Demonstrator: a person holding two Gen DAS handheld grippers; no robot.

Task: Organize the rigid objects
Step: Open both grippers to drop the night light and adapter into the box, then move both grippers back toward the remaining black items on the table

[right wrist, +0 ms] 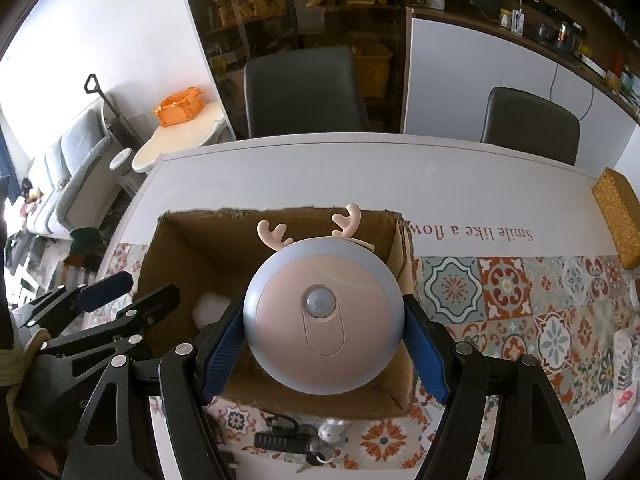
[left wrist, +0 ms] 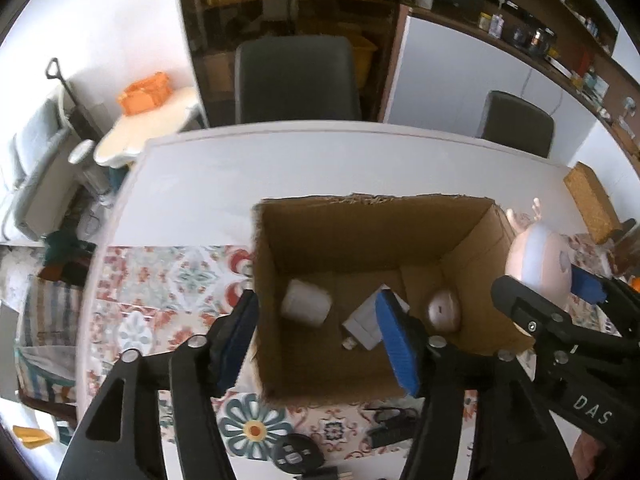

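The right gripper (right wrist: 324, 340) is pinching the antlered night light (right wrist: 322, 320) over the cardboard box (right wrist: 188, 240) for dropping in, while the left gripper (left wrist: 320, 340) is hanging spread and empty.

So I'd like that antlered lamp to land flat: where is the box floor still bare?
The cardboard box has bare floor along its far wall, behind the white roll, white block and pink mouse. Those crowd the near half. The right gripper holds the antlered lamp over it.
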